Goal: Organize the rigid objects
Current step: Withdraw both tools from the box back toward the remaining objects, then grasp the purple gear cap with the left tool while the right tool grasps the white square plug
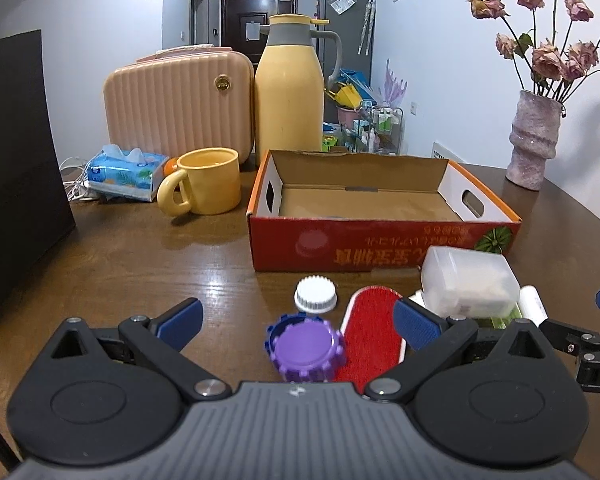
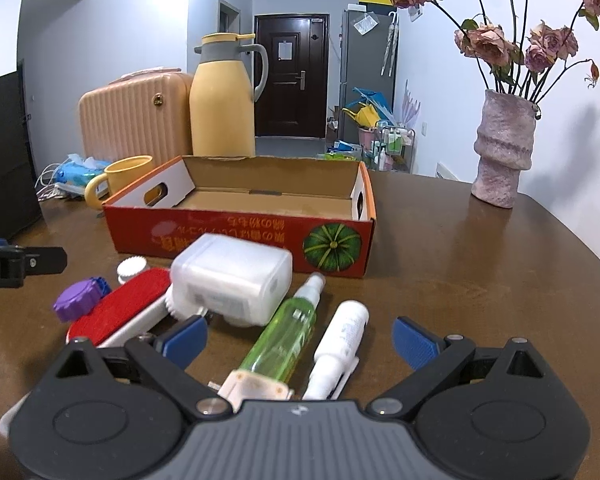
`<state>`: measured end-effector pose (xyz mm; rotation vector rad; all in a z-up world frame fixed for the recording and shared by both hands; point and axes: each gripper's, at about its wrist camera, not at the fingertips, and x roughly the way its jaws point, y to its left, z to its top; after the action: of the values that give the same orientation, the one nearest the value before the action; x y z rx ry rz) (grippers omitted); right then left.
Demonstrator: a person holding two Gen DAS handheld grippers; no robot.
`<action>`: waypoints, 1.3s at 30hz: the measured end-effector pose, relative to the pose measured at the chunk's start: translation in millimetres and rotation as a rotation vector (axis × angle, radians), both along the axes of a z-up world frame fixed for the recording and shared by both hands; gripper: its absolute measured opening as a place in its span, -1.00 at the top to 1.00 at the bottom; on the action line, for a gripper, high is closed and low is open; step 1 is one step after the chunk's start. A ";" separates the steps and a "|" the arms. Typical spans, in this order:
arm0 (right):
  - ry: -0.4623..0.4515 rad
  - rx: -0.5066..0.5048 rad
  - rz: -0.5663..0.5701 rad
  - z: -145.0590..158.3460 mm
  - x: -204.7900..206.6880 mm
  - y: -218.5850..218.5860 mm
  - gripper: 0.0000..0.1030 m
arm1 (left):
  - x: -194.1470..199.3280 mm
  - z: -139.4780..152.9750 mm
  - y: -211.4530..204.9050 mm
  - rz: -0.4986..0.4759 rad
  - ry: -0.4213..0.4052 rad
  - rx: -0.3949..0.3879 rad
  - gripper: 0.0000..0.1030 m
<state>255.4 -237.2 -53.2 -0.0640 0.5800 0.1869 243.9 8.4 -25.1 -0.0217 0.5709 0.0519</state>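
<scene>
Left claw (image 1: 298, 326) spread wide, holding nothing; purple cap (image 1: 306, 350) right between tips, at 12 o'clock, box (image 1: 380, 240) beyond. Right claw (image 2: 300, 338) spread too; green bottle (image 2: 286, 332) long way toward 1 o'clock

Left wrist view sits low over the wooden table (image 1: 140, 264), facing forward along its own fingers toward the far door; purple cap (image 1: 306, 350) and red brush (image 1: 370, 340) very near the lens, red cardboard box (image 1: 380, 246) just beyond. Right wrist view equally low, same heading, placed further right; green spray bottle (image 2: 286, 332) and white tube (image 2: 342, 340) close under it. Both views share the box, brush, cap, translucent white container (image 1: 470, 284), yellow thermos (image 1: 290, 88), yellow mug (image 1: 210, 182), pink case (image 1: 176, 104), flower vase (image 1: 534, 140); each catches the other gripper at its edge.
</scene>
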 end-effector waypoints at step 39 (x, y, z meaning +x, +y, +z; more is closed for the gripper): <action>0.080 -0.009 -0.110 -50.7 -10.0 39.4 -0.31 | -33.6 -36.2 29.3 0.007 0.060 -0.063 -1.00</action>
<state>245.4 -197.8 -103.9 -0.0335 0.6619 0.0798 210.3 37.7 -61.4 -0.0833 0.6324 0.0419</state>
